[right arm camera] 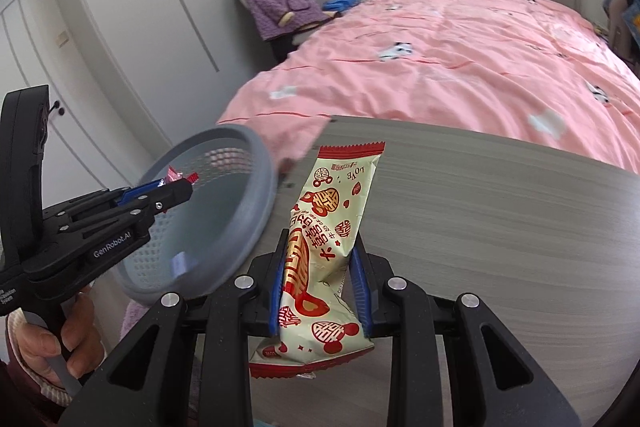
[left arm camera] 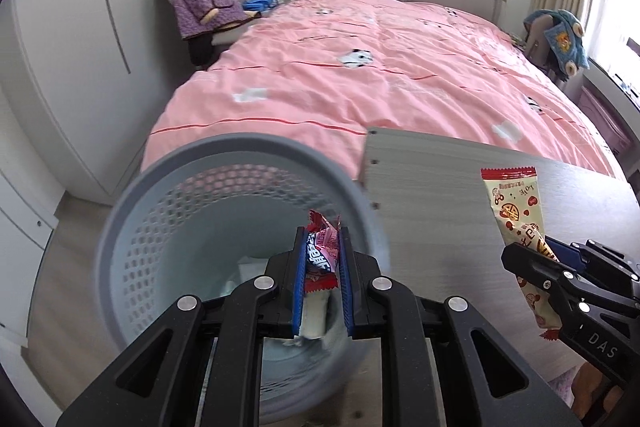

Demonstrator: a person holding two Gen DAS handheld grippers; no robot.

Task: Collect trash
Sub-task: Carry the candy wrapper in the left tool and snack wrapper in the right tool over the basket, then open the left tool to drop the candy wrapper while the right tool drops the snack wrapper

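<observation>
A small crumpled red, pink and blue candy wrapper [left arm camera: 320, 251] sits low in the centre of the left wrist view, pinched by the left gripper [left arm camera: 322, 267] over the mouth of the grey perforated plastic waste basket [left arm camera: 132, 227]. The step looks like the drop; next the fingers need to part. The right gripper [right arm camera: 320, 287] pinches a long cream and red snack packet [right arm camera: 332, 235] above the grey wood-grain table [right arm camera: 500, 227], waiting its turn. White scraps in the basket's bottom are blurred; its base is cut off. Behind, the pink bed [left arm camera: 360, 67].
</observation>
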